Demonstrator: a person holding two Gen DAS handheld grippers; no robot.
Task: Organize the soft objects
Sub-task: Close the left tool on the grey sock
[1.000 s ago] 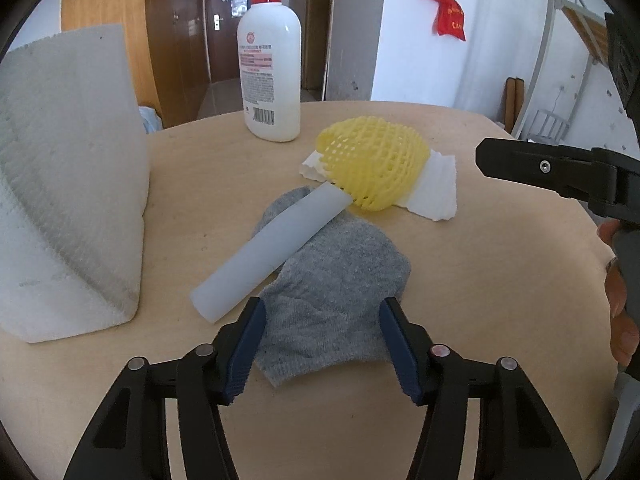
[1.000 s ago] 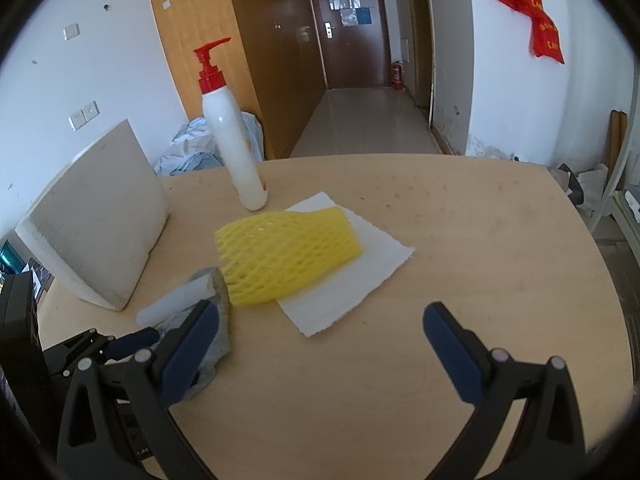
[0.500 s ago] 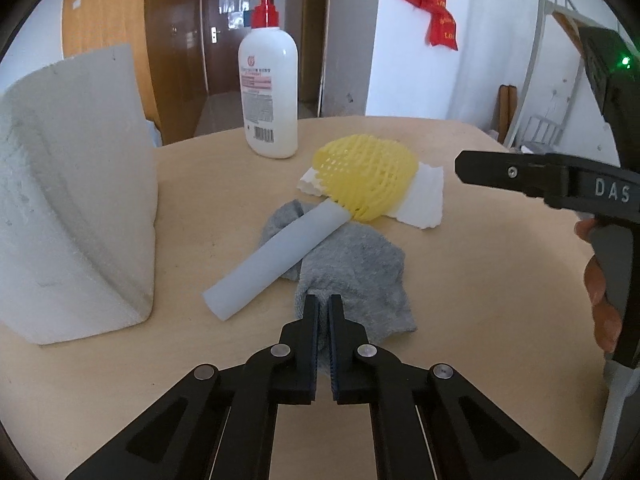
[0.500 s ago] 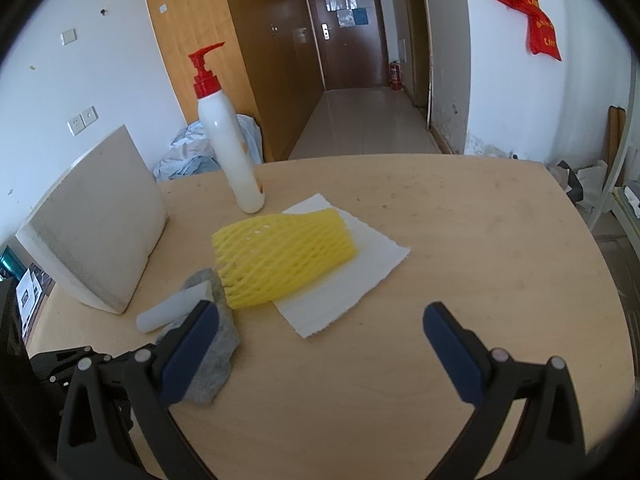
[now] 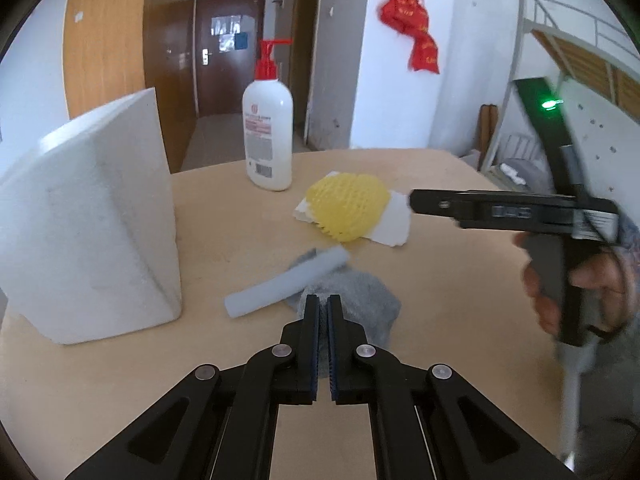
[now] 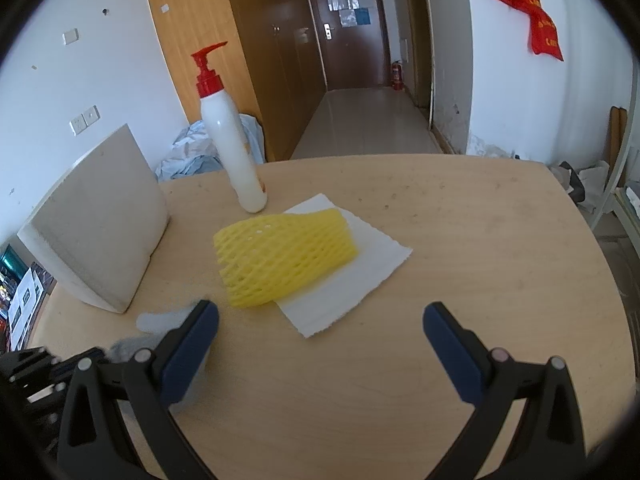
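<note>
My left gripper [image 5: 323, 304] is shut on the near edge of the grey sock [image 5: 360, 304] and holds it bunched and lifted off the table. A pale foam tube [image 5: 286, 282] lies across the sock's far side. A yellow foam net [image 5: 347, 210] rests on a white paper towel [image 5: 394, 224] beyond. My right gripper [image 6: 320, 334] is open and empty, just in front of the yellow net [image 6: 282, 256] and paper towel [image 6: 352, 276]. The sock [image 6: 124, 350] and the tube [image 6: 160, 320] show at its lower left.
A large white foam block [image 5: 88, 232] stands on the left of the round wooden table [image 5: 460, 280]. A white pump bottle with a red top [image 5: 268, 136] stands behind the net. The right gripper's body [image 5: 520, 212] hangs over the table's right side.
My left gripper closed on the sock's near edge, then pulled back and up, dragging the sock and tube toward me. The right gripper barely moved.
</note>
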